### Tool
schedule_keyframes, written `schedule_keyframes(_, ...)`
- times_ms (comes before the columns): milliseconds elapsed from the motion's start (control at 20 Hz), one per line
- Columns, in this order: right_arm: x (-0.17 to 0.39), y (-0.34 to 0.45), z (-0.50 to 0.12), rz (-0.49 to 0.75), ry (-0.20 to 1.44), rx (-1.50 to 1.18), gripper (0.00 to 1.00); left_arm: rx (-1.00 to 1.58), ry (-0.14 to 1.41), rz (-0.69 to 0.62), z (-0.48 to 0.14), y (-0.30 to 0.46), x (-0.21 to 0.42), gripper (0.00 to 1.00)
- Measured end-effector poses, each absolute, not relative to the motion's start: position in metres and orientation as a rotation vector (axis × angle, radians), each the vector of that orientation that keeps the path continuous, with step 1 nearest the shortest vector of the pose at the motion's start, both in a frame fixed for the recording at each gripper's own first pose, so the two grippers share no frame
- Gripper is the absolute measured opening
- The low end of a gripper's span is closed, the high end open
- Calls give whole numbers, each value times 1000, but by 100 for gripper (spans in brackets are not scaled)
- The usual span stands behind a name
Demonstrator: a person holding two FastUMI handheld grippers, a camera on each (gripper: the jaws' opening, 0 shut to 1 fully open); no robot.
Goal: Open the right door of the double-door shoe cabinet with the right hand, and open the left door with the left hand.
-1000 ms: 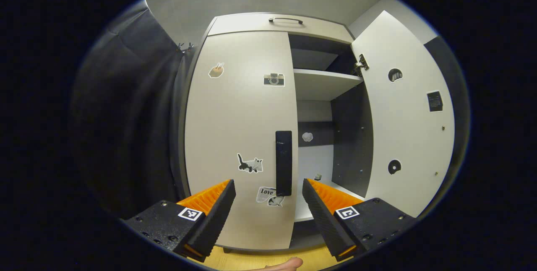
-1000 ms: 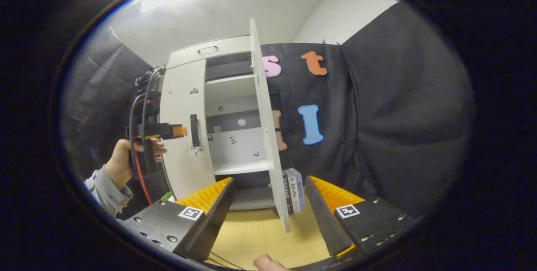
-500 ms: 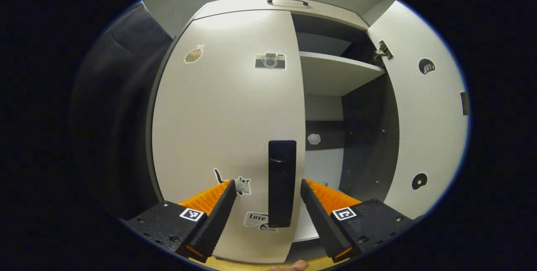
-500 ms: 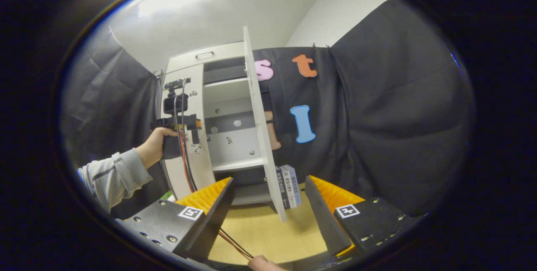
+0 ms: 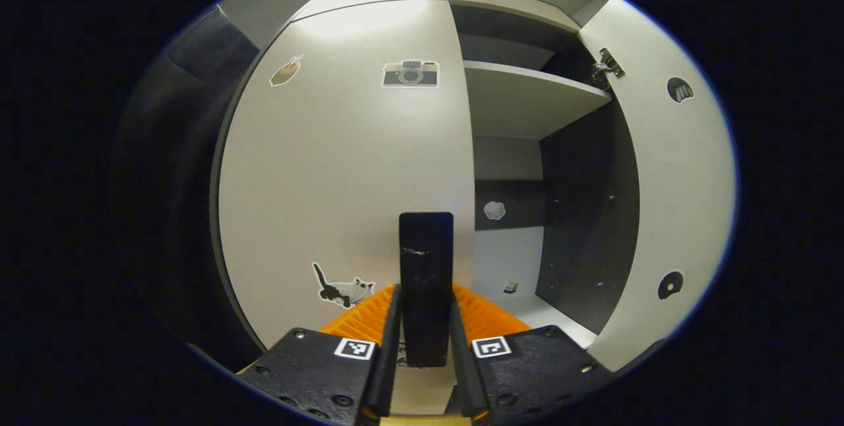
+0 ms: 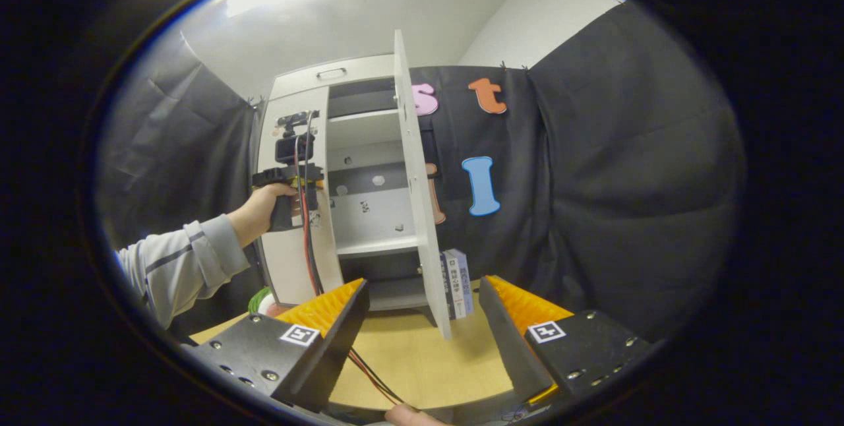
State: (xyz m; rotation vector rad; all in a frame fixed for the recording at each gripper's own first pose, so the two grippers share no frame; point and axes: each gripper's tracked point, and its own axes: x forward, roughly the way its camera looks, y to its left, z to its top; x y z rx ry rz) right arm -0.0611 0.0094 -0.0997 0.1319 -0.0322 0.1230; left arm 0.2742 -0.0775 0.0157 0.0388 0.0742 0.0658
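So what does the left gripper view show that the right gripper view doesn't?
Left gripper view: the left tongs closed on the handle, up close, plus a camera sticker and a cat sticker. Right gripper view: the open right tongs, books behind the right door, and a hand holding the left tongs. Both: the left door closed, the right door open, the shelf.

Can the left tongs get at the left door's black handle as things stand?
Probably yes: in the left gripper view the left tongs sit closed around the black handle of the shut left door, a finger on each side, nothing between. The right door stands open, clear of them.
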Motion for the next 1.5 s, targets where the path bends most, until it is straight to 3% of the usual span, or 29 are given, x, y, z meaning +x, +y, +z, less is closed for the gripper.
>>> schedule_keyframes(50,-61,10,-100,129,-23,133,99,45,89,75,15,-76,273,34)
schedule_keyframes(150,-55,9,-100,127,-16,132,98,45,102,82,14,-76,267,31)
schedule_keyframes(1200,-60,29,-86,104,-20,166,97,31,126,-64,23,-41,157,28)
schedule_keyframes(1500,-67,39,-77,108,-39,151,99,22,118,-58,29,-13,126,22)
